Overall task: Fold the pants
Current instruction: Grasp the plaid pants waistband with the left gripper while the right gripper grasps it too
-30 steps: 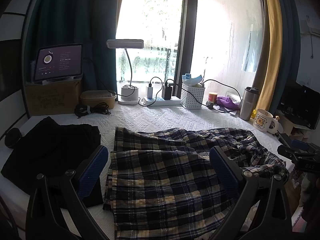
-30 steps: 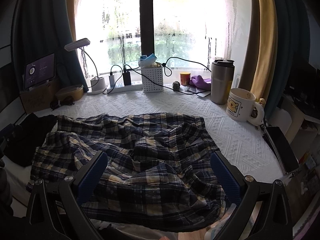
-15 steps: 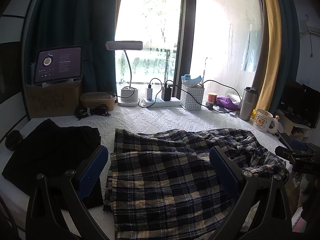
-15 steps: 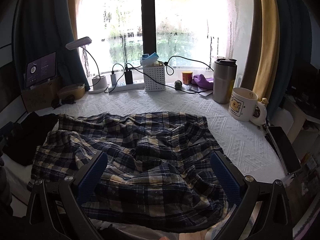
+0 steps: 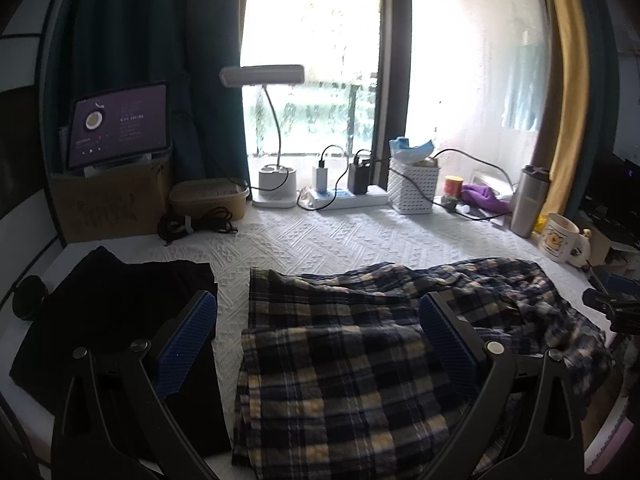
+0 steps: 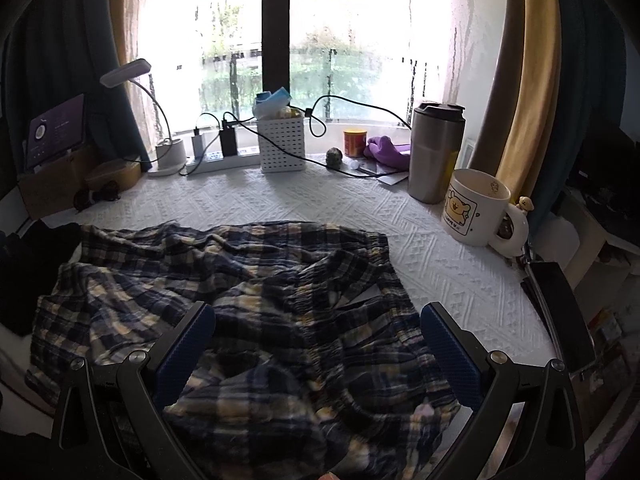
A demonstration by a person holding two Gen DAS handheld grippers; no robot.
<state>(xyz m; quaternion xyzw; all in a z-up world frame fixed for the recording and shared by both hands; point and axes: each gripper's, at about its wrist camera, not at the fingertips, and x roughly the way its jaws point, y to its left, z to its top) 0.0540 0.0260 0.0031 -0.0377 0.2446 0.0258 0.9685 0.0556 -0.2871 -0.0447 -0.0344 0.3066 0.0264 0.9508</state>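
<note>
Dark blue and yellow plaid pants (image 5: 352, 364) lie spread and wrinkled on the white quilted surface (image 5: 320, 240), legs toward the left, bunched waistband to the right (image 6: 320, 280). My left gripper (image 5: 316, 340) hovers open above the leg ends, its blue pads wide apart with nothing between them. My right gripper (image 6: 316, 344) is open too, held over the rumpled waist part of the pants (image 6: 256, 320). The right gripper's black frame shows at the right edge of the left wrist view.
A folded black garment (image 5: 100, 320) lies left of the pants. Along the window stand a desk lamp (image 5: 272, 184), power strip, white basket (image 6: 282, 144), steel tumbler (image 6: 436, 152) and mug (image 6: 476, 208). A tablet (image 5: 120, 124) sits on a cardboard box at far left.
Both views have shifted slightly, with the cameras tilting up a little and edging closer to the pants. Both grippers stayed open and the pants lie as before.
</note>
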